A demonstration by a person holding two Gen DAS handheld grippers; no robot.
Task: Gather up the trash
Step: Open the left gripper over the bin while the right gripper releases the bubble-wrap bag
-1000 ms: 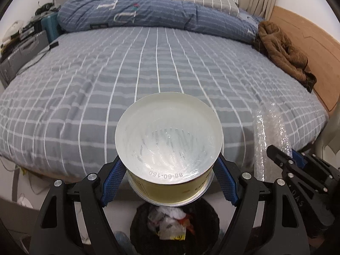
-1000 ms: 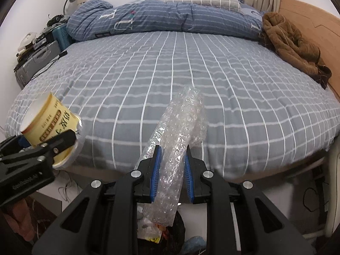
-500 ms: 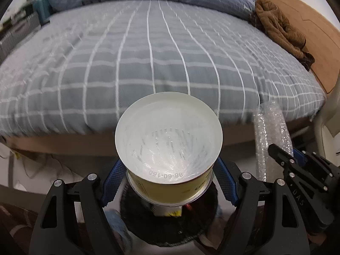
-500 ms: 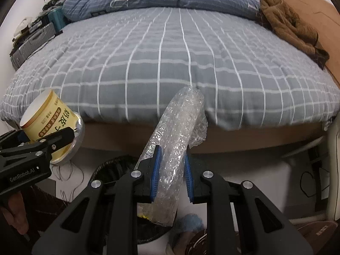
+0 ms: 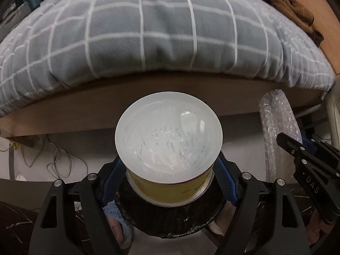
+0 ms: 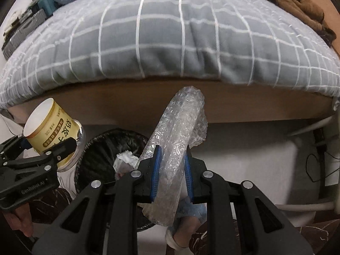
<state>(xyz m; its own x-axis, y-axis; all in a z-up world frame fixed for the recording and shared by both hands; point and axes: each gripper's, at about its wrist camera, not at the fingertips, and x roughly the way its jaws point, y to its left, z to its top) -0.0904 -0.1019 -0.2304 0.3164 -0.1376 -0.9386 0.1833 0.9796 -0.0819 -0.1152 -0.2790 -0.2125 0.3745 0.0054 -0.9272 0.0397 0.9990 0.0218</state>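
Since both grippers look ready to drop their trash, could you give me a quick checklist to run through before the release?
1. Left gripper clamped on the yellow cup: ok.
2. Right gripper pinching the bubble wrap: ok.
3. Black bin open, with room above the crumpled paper: ok.
4. Cup directly over the bin mouth: ok in the left wrist view.
5. Bubble wrap over the bin mouth: cannot tell; its lower end hangs near the bin's right edge.
6. Person's slippered foot clear of the drop: cannot tell.

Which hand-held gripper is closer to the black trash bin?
Left. The left hand-held gripper, gripping the yellow cup, hangs right over the black trash bin. The right hand-held gripper, clamping bubble wrap, sits off to the bin's side.
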